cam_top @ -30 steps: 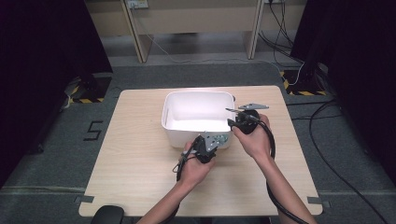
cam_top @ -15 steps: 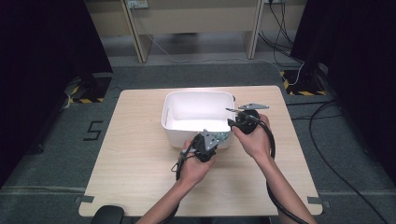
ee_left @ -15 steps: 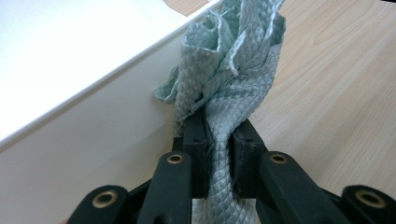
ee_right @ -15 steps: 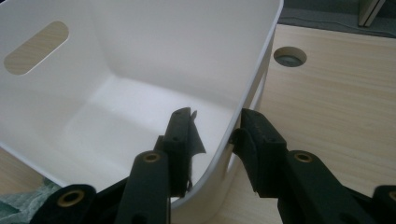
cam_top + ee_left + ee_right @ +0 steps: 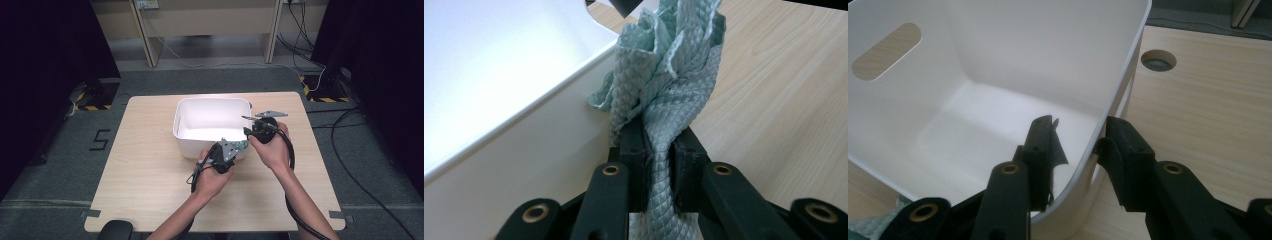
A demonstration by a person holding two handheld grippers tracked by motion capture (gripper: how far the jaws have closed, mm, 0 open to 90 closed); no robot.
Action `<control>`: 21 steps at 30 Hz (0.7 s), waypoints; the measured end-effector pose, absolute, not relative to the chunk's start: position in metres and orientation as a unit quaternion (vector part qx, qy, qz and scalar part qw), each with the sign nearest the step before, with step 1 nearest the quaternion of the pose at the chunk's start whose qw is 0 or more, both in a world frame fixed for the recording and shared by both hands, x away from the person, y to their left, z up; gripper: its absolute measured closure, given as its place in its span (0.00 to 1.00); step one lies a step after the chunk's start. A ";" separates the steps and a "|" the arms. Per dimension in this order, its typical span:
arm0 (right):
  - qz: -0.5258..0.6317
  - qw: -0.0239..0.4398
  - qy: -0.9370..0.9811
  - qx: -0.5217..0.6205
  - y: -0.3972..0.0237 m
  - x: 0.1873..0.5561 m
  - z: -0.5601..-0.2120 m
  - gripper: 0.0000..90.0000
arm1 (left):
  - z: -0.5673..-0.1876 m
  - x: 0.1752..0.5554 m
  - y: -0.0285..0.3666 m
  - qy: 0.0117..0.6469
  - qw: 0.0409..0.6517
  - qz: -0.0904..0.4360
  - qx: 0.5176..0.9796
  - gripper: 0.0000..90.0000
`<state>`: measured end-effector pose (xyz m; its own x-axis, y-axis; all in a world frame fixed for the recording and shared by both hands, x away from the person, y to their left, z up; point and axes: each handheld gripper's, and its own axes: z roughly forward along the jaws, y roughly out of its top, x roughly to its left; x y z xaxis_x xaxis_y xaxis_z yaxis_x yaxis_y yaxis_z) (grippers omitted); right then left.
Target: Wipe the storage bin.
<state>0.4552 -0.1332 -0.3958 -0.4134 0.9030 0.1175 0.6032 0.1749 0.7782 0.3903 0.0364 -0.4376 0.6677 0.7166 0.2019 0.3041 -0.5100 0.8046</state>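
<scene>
A crumpled pale green cloth [image 5: 674,65] is pinched between the pads of my left gripper [image 5: 659,145]. In the high view this gripper [image 5: 235,146] holds the cloth [image 5: 242,145] against the outside of the white bin [image 5: 210,101], at its near right corner. My right gripper [image 5: 1078,135] straddles that corner's wall. One jaw is inside the bin [image 5: 998,50] and the other is outside, touching the rim. Seen from above, the right gripper [image 5: 248,131] sits at the bin's right wall. A bit of the cloth [image 5: 868,220] shows below the bin's near wall.
The bin stands at the middle back of the wooden table [image 5: 150,165] and looks empty inside. A round cable hole [image 5: 1158,60] lies in the tabletop right of the bin. Black cables trail from both grippers toward the person.
</scene>
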 end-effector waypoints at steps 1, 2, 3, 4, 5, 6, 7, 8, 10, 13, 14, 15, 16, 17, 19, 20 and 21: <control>0.394 0.190 0.743 0.507 -0.133 0.455 -0.396 0.73 | -0.438 0.390 0.035 0.309 0.389 0.267 0.826 0.87; 0.394 0.190 0.742 0.507 -0.133 0.455 -0.396 0.73 | -0.438 0.391 0.034 0.308 0.389 0.267 0.826 0.87; 0.394 0.189 0.743 0.507 -0.133 0.455 -0.396 0.73 | -0.439 0.391 0.033 0.306 0.389 0.267 0.827 0.87; 0.394 0.190 0.743 0.507 -0.133 0.455 -0.396 0.73 | -0.439 0.391 0.033 0.305 0.386 0.264 0.830 0.87; 0.394 0.190 0.743 0.507 -0.133 0.455 -0.396 0.73 | -0.439 0.391 0.032 0.305 0.387 0.264 0.829 0.87; 0.394 0.189 0.743 0.507 -0.133 0.455 -0.396 0.73 | -0.440 0.391 0.032 0.306 0.388 0.266 0.828 0.87; 0.394 0.189 0.743 0.507 -0.133 0.455 -0.396 0.73 | -0.440 0.392 0.031 0.305 0.388 0.265 0.828 0.87; 0.394 0.189 0.743 0.507 -0.134 0.455 -0.396 0.73 | -0.440 0.392 0.031 0.306 0.388 0.264 0.828 0.87; 0.394 0.189 0.743 0.508 -0.133 0.455 -0.396 0.73 | -0.440 0.392 0.031 0.306 0.386 0.261 0.830 0.87; 0.394 0.188 0.742 0.508 -0.133 0.455 -0.396 0.73 | -0.442 0.393 0.029 0.304 0.385 0.262 0.831 0.87; 0.394 0.188 0.743 0.508 -0.133 0.455 -0.396 0.73 | -0.442 0.393 0.029 0.305 0.385 0.261 0.831 0.87; 0.394 0.188 0.742 0.508 -0.133 0.455 -0.396 0.73 | -0.443 0.393 0.028 0.304 0.384 0.261 0.832 0.87; 0.394 0.188 0.743 0.508 -0.133 0.455 -0.396 0.73 | -0.444 0.393 0.028 0.304 0.384 0.261 0.832 0.87; 0.394 0.188 0.743 0.507 -0.134 0.455 -0.396 0.73 | -0.446 0.393 0.027 0.306 0.386 0.260 0.830 0.87; 0.394 0.188 0.743 0.507 -0.134 0.456 -0.396 0.73 | -0.448 0.394 0.027 0.303 0.380 0.258 0.835 0.87; 0.394 0.189 0.743 0.507 -0.134 0.456 -0.396 0.73 | -0.450 0.394 0.026 0.305 0.382 0.260 0.832 0.87; 0.394 0.189 0.743 0.507 -0.134 0.456 -0.396 0.73 | -0.451 0.394 0.026 0.302 0.377 0.261 0.836 0.87</control>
<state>0.4556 -0.1338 -0.3958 -0.4153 0.9018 0.1193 0.6041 0.1754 0.7773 0.3941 0.0256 -0.4513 0.6817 0.7016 0.2075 0.3081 -0.5325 0.7883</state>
